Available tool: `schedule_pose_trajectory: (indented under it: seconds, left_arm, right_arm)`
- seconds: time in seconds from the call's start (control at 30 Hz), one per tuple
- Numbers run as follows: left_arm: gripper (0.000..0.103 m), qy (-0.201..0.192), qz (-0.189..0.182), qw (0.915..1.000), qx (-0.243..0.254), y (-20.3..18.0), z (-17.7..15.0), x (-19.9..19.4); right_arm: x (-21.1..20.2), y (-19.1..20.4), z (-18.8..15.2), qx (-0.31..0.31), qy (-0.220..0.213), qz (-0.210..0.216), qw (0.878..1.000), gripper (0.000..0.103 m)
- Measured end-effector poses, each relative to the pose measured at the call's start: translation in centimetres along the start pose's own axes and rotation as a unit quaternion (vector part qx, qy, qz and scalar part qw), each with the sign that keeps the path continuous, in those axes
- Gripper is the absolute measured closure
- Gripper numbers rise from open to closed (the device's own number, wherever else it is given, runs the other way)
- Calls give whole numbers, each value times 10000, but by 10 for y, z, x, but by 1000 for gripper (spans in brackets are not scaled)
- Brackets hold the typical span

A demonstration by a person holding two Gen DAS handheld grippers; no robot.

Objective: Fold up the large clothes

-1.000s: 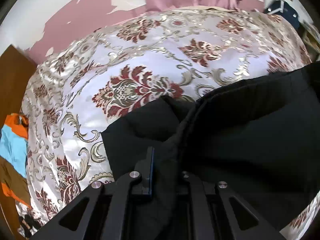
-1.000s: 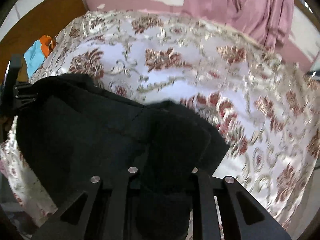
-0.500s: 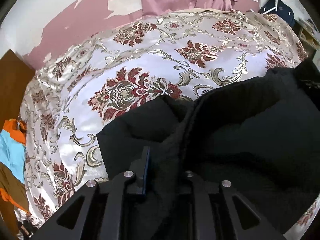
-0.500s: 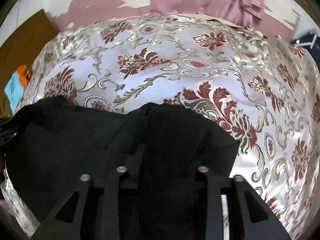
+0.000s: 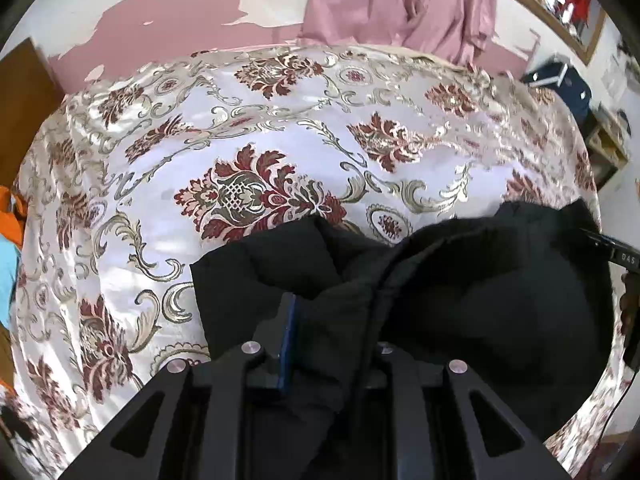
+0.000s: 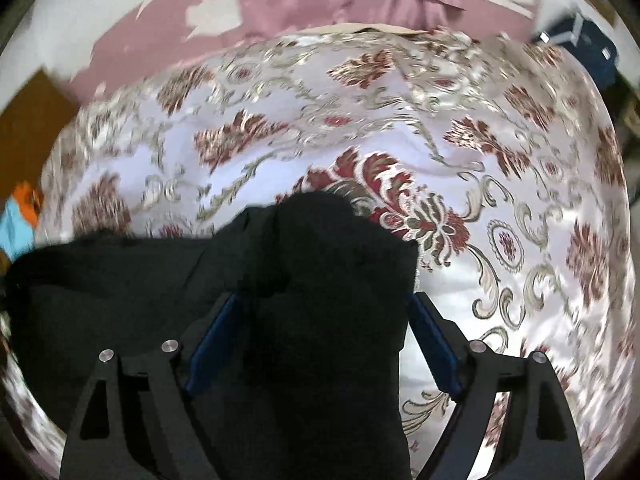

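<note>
A large black garment (image 5: 460, 304) lies bunched on the bed's floral satin cover (image 5: 248, 168). My left gripper (image 5: 328, 320) is shut on a fold of the black garment, whose cloth hides the right finger. In the right wrist view the same garment (image 6: 312, 280) lies between the blue pads (image 6: 214, 332) of my right gripper (image 6: 320, 312), which stands open around it. The right gripper's body shows at the right edge of the left wrist view (image 5: 616, 252).
A pink wall and pink curtain (image 5: 400, 0) stand behind the bed. A wooden headboard (image 5: 20, 96) and orange and blue cloth (image 5: 10, 232) are at the left. A dark blue bag (image 5: 560, 80) and a shelf are at the far right.
My right gripper has opened and let go of the black garment. Both views have shifted over the bed, and the left gripper stays shut on the cloth.
</note>
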State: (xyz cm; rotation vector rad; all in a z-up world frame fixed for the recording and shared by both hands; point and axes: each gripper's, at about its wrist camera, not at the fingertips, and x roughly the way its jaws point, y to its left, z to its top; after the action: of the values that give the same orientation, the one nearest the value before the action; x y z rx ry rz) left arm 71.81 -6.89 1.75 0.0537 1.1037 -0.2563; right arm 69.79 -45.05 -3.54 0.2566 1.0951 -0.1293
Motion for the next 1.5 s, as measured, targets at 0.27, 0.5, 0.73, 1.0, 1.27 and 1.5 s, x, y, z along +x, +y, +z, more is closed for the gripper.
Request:
schedule_pose_trajectory:
  seconds: [0.27,0.5,0.73,1.0,1.27,1.5]
  left_arm:
    - [12,-302,-282,9991,46,3,5,-30]
    - [6,-950,201,9946,368,-3,15,-60]
    - [0,-1339,-96,9882,736,-39,-29,-64]
    - [0,-602,-401,9865,1466,-83,-105,-39]
    - [0,-395,194,9845,1696,-91,-124,-2]
    - [0,-439,149,9938,1008,-69,-88,14]
  right_arm:
    - [-15,20,-9,-528,-130,121,9984,12]
    - [-47,42,-15,-1047,-658,11,9923,11]
    - [-77,73,-38,-1588,-1052,329,9811,7]
    - [-76,75,-114,-1977,-519,626,9769,7]
    - [-46,81,-148,-1893,-288,454,9805,7]
    - [-27,78,-119,-1479,-467,335,9873,5]
